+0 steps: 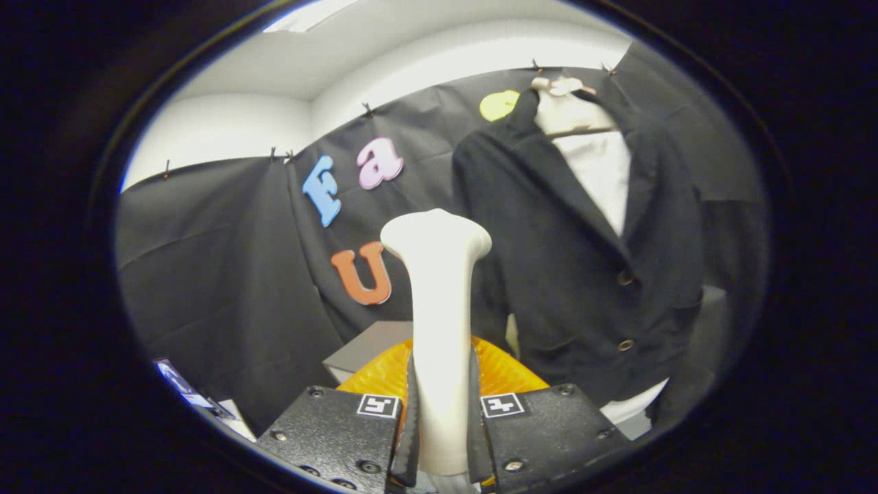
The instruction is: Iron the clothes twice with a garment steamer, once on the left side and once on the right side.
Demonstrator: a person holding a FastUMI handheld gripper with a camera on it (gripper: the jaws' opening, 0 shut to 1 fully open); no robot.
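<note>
You are clamping both fingers of the gripper [441, 432] on the white garment steamer [439, 309], upright between them, while the black jacket [576, 274] is hanging beyond and rightward, vertical.

steamer [439, 288] between claw [440, 418] fingers, jacket [583, 274] beyond.

The camera rides on the gripper [442, 418], looking forward along its fingers [410, 425], which clamp the garment steamer [439, 329] close before the lens. It tilts slightly upward, facing the black jacket [583, 274] near ahead on its mannequin [569, 110].
</note>
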